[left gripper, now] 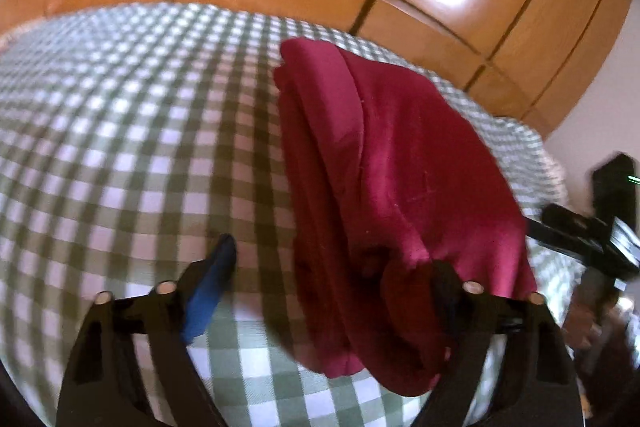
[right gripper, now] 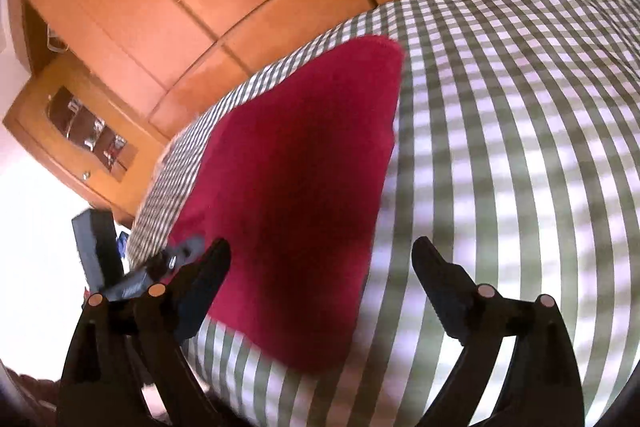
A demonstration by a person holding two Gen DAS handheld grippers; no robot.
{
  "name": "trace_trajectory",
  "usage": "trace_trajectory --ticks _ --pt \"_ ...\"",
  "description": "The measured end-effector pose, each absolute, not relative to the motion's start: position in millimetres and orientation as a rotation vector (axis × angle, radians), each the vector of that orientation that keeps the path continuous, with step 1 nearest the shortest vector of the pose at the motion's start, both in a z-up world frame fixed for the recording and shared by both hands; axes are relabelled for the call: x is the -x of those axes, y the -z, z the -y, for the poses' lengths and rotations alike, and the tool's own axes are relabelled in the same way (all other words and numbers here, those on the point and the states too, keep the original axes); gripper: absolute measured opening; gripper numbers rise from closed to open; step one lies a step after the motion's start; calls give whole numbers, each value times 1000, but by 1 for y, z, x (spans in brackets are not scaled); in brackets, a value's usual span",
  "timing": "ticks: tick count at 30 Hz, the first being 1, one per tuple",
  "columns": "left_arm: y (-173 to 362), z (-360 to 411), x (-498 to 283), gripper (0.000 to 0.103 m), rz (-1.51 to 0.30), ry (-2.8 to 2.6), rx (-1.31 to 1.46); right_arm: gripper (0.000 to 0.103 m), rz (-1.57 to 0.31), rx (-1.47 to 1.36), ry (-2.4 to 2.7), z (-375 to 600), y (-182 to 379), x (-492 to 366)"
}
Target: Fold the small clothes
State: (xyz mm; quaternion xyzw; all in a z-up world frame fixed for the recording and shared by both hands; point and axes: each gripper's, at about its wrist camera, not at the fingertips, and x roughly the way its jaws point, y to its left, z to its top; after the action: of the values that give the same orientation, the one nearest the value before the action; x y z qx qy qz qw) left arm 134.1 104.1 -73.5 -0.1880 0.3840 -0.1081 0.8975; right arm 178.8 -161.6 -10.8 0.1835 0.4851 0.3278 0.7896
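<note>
Your left claw's (left gripper: 332,267) right finger is half hidden under the red garment (left gripper: 392,155); the checked bedcover (right gripper: 520,147) beyond your right claw (right gripper: 320,259) is motion-blurred.

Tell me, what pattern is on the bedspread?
Green and white checks on the bedspread, clearest in the left wrist view.

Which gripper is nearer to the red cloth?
Left. The left gripper has one finger under a fold of the red cloth; the right gripper hovers open by its near edge.
</note>
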Motion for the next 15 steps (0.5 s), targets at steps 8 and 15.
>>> trace_trajectory --ticks 8,15 --pt "90 -114 -141 54 -791 375 531 76 -1156 -489 -805 121 49 -223" --pt "75 -99 -135 41 -763 509 575 45 -1048 -433 -783 126 10 -199"
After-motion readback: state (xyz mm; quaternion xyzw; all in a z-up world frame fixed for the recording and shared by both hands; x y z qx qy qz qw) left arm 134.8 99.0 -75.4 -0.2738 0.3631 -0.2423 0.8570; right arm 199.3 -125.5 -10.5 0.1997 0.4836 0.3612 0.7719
